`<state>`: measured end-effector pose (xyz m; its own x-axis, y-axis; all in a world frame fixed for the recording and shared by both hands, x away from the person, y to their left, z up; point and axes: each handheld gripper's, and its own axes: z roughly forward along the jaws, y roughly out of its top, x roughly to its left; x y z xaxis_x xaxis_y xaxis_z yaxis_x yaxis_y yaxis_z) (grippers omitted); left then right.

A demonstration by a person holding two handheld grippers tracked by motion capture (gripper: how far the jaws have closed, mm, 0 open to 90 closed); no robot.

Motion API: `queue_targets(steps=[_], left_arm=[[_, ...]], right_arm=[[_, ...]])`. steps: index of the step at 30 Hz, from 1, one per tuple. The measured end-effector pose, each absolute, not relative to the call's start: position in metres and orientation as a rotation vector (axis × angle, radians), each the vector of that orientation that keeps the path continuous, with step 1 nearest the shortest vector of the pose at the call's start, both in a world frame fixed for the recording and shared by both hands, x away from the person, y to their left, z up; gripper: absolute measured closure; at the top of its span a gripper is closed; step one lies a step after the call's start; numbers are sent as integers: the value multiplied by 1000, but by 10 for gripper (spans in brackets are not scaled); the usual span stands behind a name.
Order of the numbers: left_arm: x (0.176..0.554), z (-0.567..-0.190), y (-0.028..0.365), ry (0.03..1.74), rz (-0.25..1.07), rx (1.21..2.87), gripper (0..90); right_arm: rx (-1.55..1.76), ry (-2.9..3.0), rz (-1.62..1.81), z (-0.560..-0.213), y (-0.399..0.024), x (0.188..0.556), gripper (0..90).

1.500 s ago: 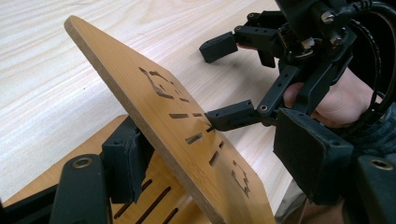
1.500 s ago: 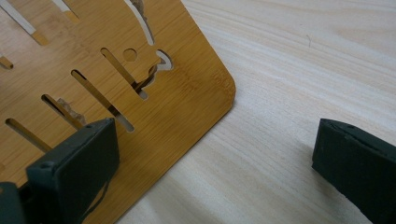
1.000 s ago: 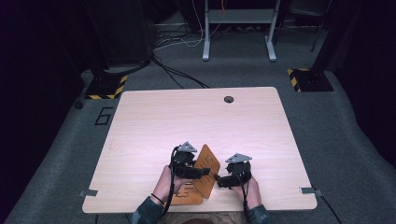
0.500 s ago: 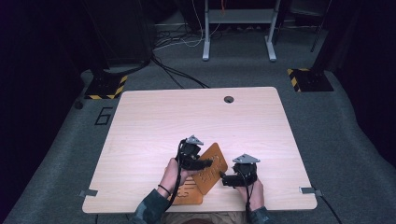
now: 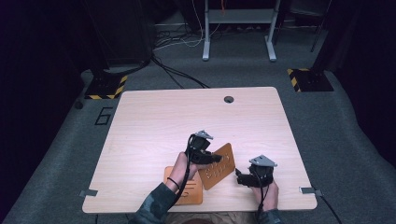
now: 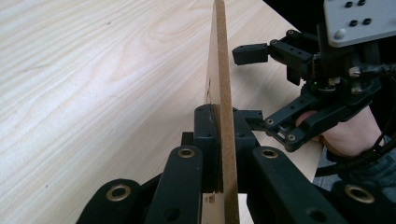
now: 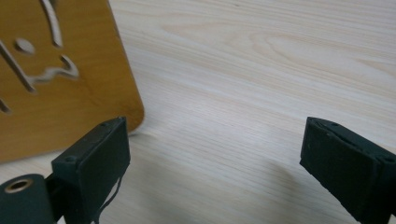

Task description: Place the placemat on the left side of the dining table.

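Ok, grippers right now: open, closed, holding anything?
Left gripper: jaws just closed, shut on the wooden board.
Right gripper: open, empty.

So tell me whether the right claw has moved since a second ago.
Yes. The right claw has drawn back rightward from the lifted brown cut-out wooden board, toward the pale wooden table's right edge.

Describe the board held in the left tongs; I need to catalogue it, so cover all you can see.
The held board is a thin, brown, wood-like panel with rounded corners and cut-through curved slots and a dot. The left tongs are clamped on its edge, jaws pressing both faces. It is tilted up over the table, its near end overlapping a second flat board. The right tongs stand open just beside its corner, not touching it.
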<state>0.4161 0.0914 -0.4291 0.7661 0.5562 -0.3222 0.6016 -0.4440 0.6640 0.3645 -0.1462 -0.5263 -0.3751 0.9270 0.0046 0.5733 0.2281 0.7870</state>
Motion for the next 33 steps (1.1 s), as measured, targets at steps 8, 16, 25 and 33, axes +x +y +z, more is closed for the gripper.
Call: queue_targets(steps=[8,16,25,33], left_arm=[[419,-417,90,839,-38,2143,856],[423,-409,100,857,-7,2130,856],[431,-399,128,911,45,2091,856],[435,-393,154,963,96,2060,856]], right_arm=[[1382,2053,880,-528,-160,374,66],[1424,2068,880,-529,-166,381,48],[1482,2063,872,-530,-167,384,0],[1485,2060,872,-530,-167,384,0]])
